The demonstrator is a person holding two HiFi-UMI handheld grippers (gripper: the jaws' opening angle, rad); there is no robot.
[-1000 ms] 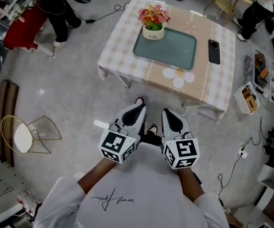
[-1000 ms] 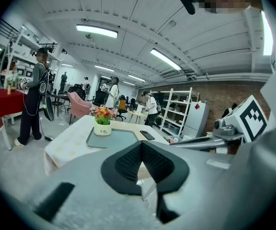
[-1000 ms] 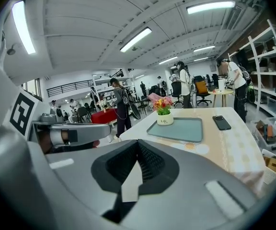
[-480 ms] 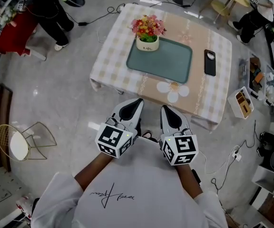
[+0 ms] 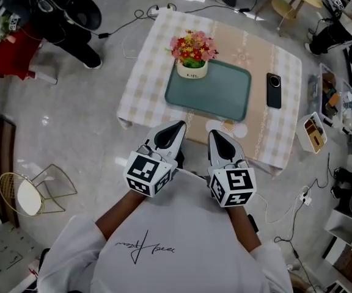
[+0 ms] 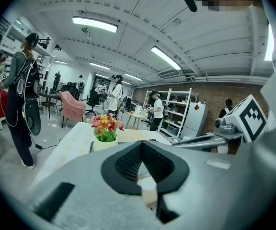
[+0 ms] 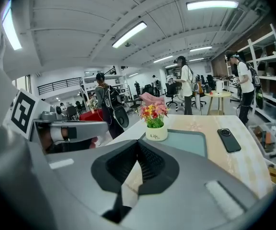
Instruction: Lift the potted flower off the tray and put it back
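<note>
Both grippers were up in front of the person's chest, side by side. The left gripper (image 5: 178, 127) had its jaws pressed together with nothing between them, and the right gripper (image 5: 215, 135) was just the same, tips closed and empty. They sat by the near edge of the table (image 5: 140, 81), well apart from the pot.

The potted flower (image 5: 192, 58) stood upright in its white pot on the far left corner of the teal tray (image 5: 219, 96). The tray lay flat on the checked cloth, roughly mid-table. A dark phone (image 5: 274, 90) lay on the table just right of the tray, not touching it.

Over on the left of the floor stood a wire chair (image 5: 34, 186). At the far left, a person in dark clothes (image 5: 66, 17) stood beside something red (image 5: 14, 52).
</note>
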